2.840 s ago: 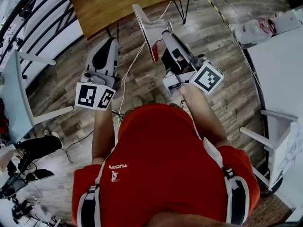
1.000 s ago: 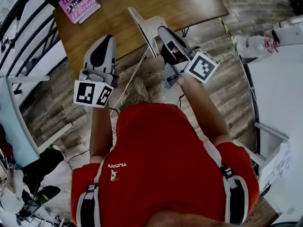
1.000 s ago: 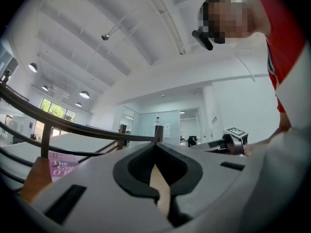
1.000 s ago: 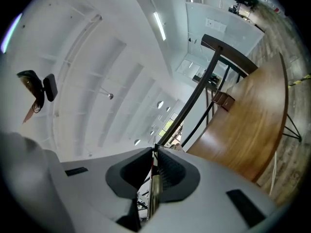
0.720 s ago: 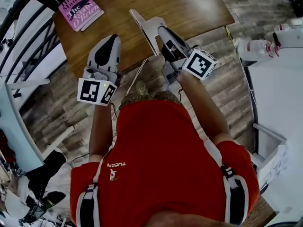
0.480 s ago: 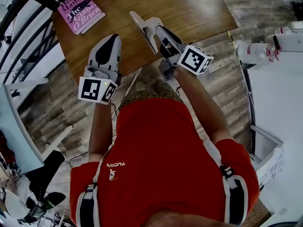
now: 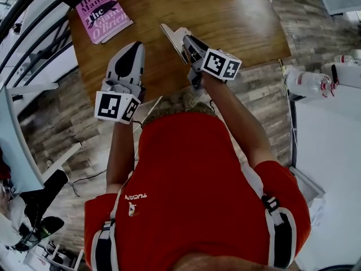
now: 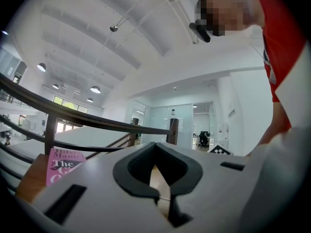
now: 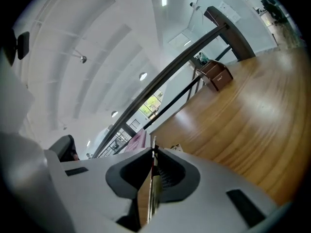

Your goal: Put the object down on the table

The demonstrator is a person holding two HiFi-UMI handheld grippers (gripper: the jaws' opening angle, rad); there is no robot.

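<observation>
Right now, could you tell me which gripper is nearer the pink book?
Left. The left gripper is just right of the book; the right gripper, holding a panel, is farther right.

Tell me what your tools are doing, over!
Right tool shut on thin white book, over wooden table. Left tool shut, empty. Pink book off at far left corner, not in the way.

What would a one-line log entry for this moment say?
right tongs: shut on flat panel | panel: held over wooden table | left tongs: shut, empty
</observation>
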